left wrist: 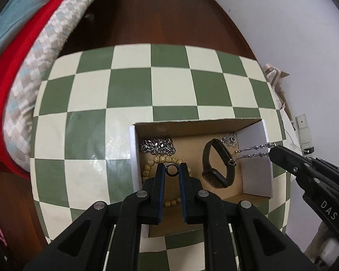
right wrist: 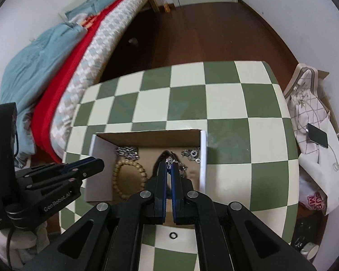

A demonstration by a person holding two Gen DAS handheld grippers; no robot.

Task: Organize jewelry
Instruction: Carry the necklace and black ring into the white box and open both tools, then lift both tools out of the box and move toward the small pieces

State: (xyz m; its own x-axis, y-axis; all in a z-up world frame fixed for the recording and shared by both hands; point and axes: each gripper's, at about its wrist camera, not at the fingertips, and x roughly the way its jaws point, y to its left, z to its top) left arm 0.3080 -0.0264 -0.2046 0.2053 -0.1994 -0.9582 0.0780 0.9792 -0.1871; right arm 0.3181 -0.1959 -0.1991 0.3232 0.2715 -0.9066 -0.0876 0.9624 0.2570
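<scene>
The left gripper clamps a small dark ring between its tips, its jaws only a ring's width apart, directly above the wooden bead bracelet in the open cardboard box. The right gripper is pinched nearly closed on a silver chain. Only the left wrist view shows this chain draping over the box's white side wall toward the black wristband. Only the right wrist view shows a second ring on the checkered table, beneath the right gripper and outside the box's near edge. Silver chain heaps lie ahead of both grippers against the far wall. The table beyond the box is bare; a bed flanks the left gripper's outer side.
</scene>
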